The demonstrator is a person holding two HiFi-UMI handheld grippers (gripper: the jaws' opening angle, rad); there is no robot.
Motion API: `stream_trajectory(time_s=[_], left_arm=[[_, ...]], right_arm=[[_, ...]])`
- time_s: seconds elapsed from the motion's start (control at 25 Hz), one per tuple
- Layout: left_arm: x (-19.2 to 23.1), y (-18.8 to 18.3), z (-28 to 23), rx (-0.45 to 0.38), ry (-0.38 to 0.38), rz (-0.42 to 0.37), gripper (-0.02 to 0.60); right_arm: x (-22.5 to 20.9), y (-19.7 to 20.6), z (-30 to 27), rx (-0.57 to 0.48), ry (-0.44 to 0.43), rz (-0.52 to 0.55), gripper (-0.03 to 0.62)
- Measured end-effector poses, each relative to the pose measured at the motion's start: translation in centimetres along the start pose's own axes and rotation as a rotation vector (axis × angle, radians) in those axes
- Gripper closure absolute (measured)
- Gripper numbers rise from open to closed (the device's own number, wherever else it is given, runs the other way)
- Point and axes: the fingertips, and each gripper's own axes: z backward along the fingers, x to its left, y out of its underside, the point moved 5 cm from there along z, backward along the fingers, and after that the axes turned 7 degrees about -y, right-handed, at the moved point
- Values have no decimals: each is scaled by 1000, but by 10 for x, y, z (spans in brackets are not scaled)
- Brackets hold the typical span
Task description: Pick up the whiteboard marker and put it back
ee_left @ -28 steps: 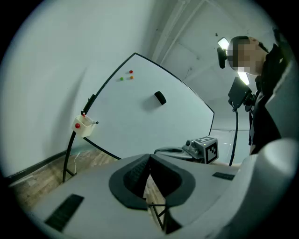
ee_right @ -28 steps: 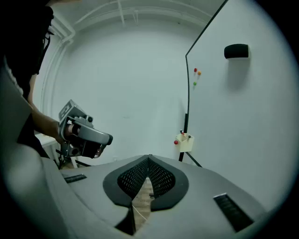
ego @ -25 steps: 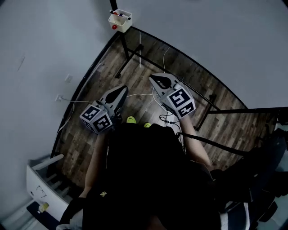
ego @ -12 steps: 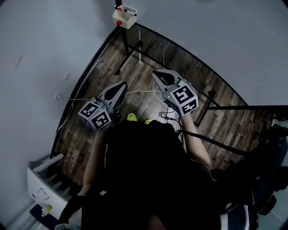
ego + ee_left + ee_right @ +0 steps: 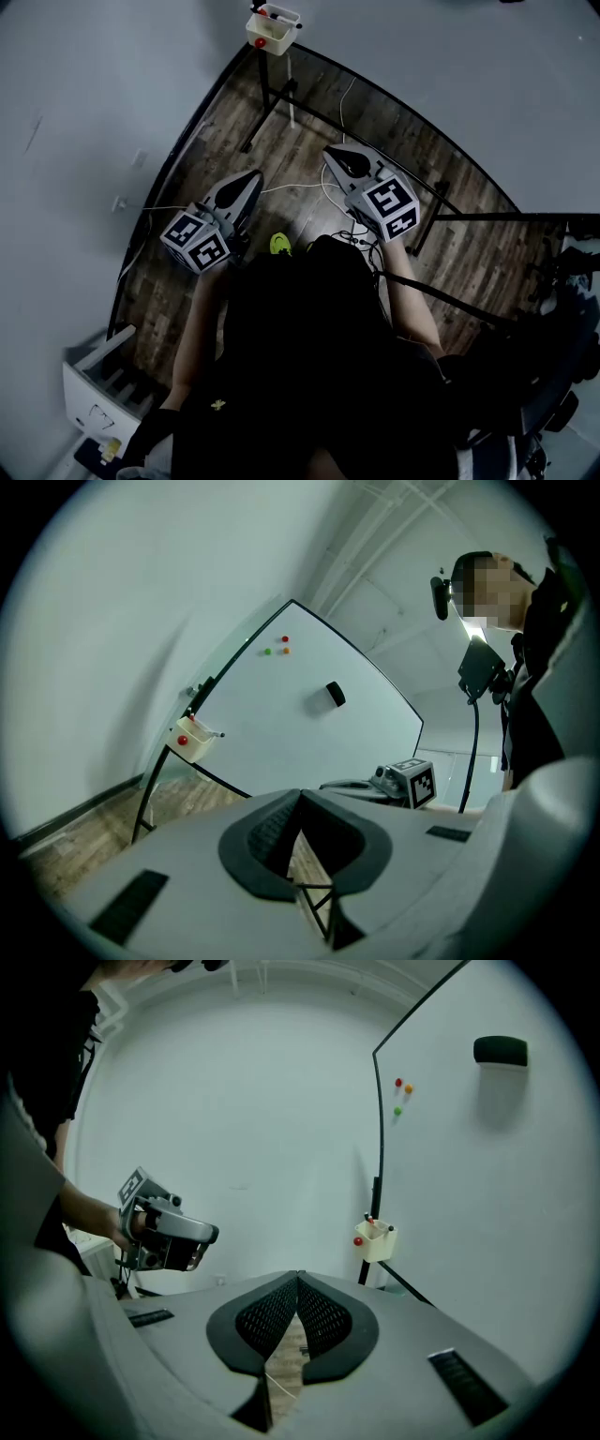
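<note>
A small cream holder box (image 5: 272, 30) hangs at the whiteboard's (image 5: 469, 84) lower left corner. Marker ends (image 5: 371, 1222) in red and black stick out of it. No marker is in either gripper. My left gripper (image 5: 251, 175) is shut and empty, held out level over the wood floor, well short of the box. Beside it, my right gripper (image 5: 330, 152) is also shut with nothing between its pads and tilts a little downward. The left gripper view shows the box (image 5: 192, 739) far ahead at the left, and the right gripper view has the box (image 5: 375, 1239) ahead, right of centre.
The whiteboard's black stand legs (image 5: 265, 105) and white cables (image 5: 323, 195) lie on the floor ahead. A black eraser (image 5: 500, 1050) and coloured magnets (image 5: 401, 1091) sit on the board. A white rack (image 5: 94, 384) stands at the lower left by the wall.
Both grippers have moved forward toward the whiteboard along with the person. The holder box now sits higher and further right in the head view. Both jaws stayed shut.
</note>
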Motion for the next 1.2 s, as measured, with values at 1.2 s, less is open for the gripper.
stream_trajectory(time_s=[1.2], left_arm=[[58, -48, -105, -45, -158, 16, 563]], right_arm=[[-132, -18, -80, 10, -141, 24, 590]])
